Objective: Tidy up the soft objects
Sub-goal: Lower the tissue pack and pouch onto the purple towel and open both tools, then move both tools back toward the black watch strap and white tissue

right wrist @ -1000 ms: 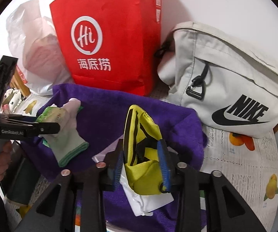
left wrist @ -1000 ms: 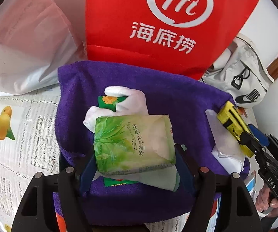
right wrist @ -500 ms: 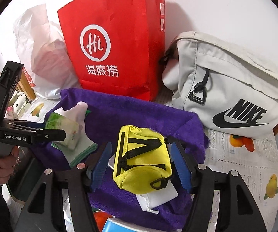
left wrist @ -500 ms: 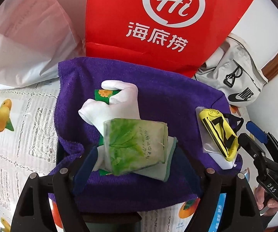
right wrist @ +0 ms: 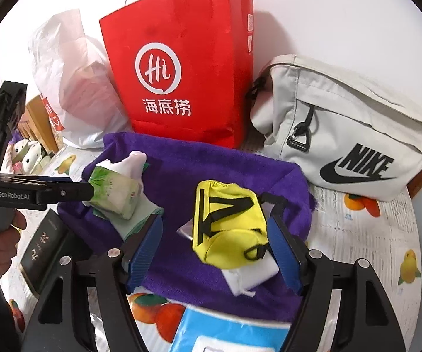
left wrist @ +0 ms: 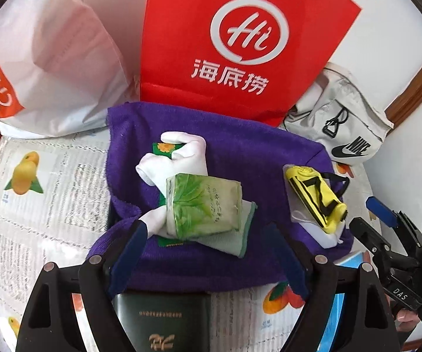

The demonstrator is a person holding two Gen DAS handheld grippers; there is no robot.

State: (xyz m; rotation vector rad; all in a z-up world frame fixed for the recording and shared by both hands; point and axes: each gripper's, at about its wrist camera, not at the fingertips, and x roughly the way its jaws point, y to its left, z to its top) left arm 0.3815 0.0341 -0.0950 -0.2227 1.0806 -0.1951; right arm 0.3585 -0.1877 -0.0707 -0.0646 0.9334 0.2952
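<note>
Left wrist view: the left gripper (left wrist: 211,240) now stands wide open w/ nothing pressed between its pads. A sec ago the tissue pack (left wrist: 203,206) filled the gap betw. the fingers; now it lies mid-frame on the glove (left wrist: 175,158), clear of both pads, on the purple towel (left wrist: 258,152). The jaws have just been opening and the pack sits smaller in frame, so the gripper is backing off. A dark booklet (left wrist: 164,319) has come into view at bottom centre.

Right wrist view: the right gripper (right wrist: 215,252) is open too. Its jaws have just been opening. The yellow pouch (right wrist: 230,223) lies betw. them, centre frame, on the towel; the right pad looks just clear of it, though the pouch's edge hides that gap. The left gripper sits at mid-left by the pack.

Meaning: both soft items look released onto the towel, so this placement seems done; red bag (right wrist: 181,67) and grey bag (right wrist: 351,135) stand behind, untouched.
</note>
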